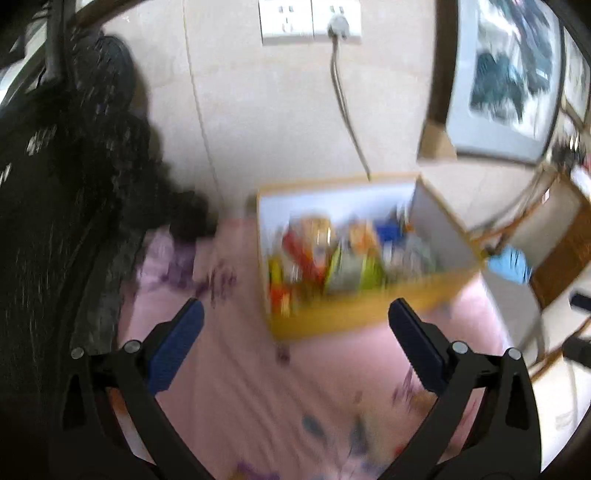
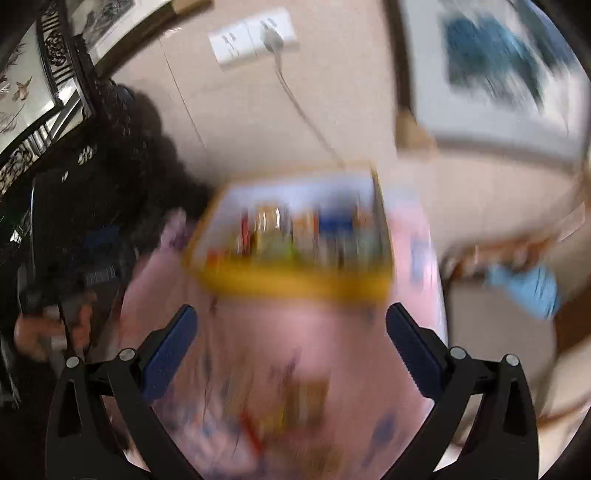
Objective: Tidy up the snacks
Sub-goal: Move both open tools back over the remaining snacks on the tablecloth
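Left wrist view, snack box (image 1: 354, 314) on pink cloth (image 1: 258, 387), wall socket (image 1: 310, 22) behind

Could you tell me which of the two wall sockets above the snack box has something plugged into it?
The right-hand socket: a grey plug sits in it, its cord hanging down toward the yellow-rimmed snack box. The left-hand socket is bare.

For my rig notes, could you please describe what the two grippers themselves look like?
Both look alike. The left gripper and the right gripper each have two black, angular linkage arms with silver round pivot pins, and flat, dark blue ribbed pads on the fingers. No cables, markings or sleeves are visible on them.
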